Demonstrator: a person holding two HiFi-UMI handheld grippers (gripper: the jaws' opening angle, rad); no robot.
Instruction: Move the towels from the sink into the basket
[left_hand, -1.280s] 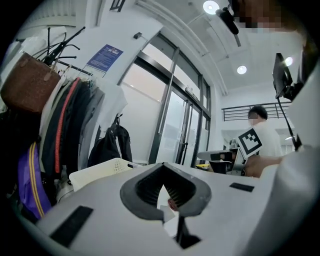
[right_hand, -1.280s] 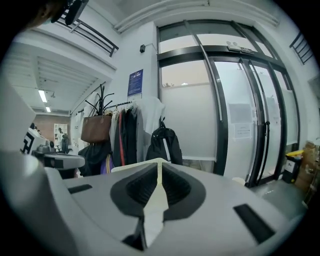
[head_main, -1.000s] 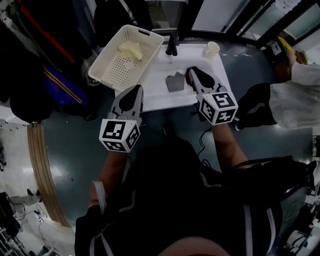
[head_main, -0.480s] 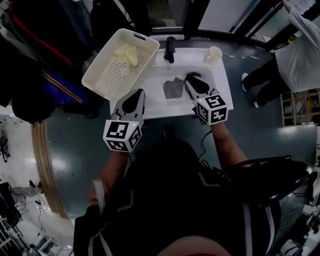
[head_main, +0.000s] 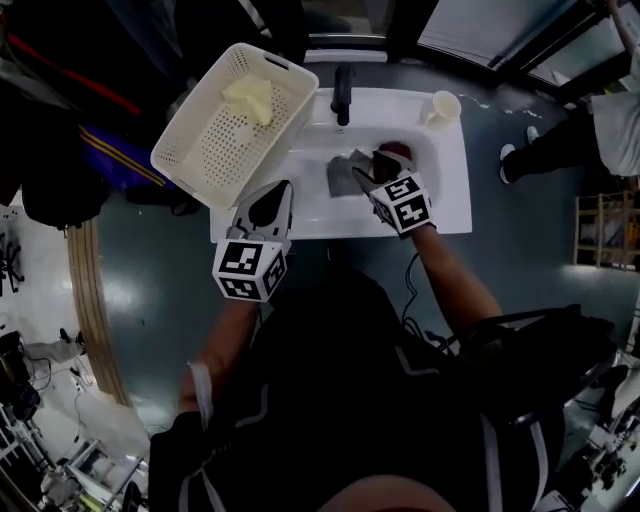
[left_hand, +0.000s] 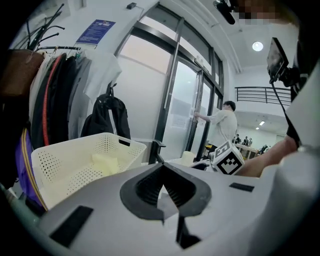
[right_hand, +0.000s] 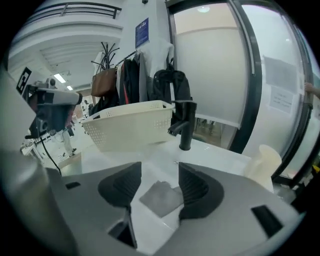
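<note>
Right gripper (right_hand: 160, 172) had just been opening its jaws. They stood apart, with the grey towel (right_hand: 161, 198) just ahead between them in the sink (head_main: 445, 195), untouched. Best to sink lower, straddle a fold, then pinch. Left gripper (left_hand: 162, 170) hung with its jaws together, the basket (left_hand: 75, 160) ahead-left.

The sink (head_main: 450, 185) basin is reached freely from the front edge, & from above on its left half, where bare white is shown. Its middle is taken up by the R gripper (right_hand: 159, 167), jaws just opened, w/ the gray towel (right_hand: 161, 199) seen betw. them, not pinched. The front-left corner is occupied by the L gripper (left_hand: 163, 167), jaws together. A black faucet (head_main: 343, 95) is stood at the back rim, near the basket (head_main: 215, 145) corner; a cup (head_main: 441, 108) is set back-right. The basket, just left of the sink, is open on top & mostly bare, w/ a yellow towel (head_main: 250, 98) at its far end. Coats (left_hand: 60, 100) are hung close behind it.
</note>
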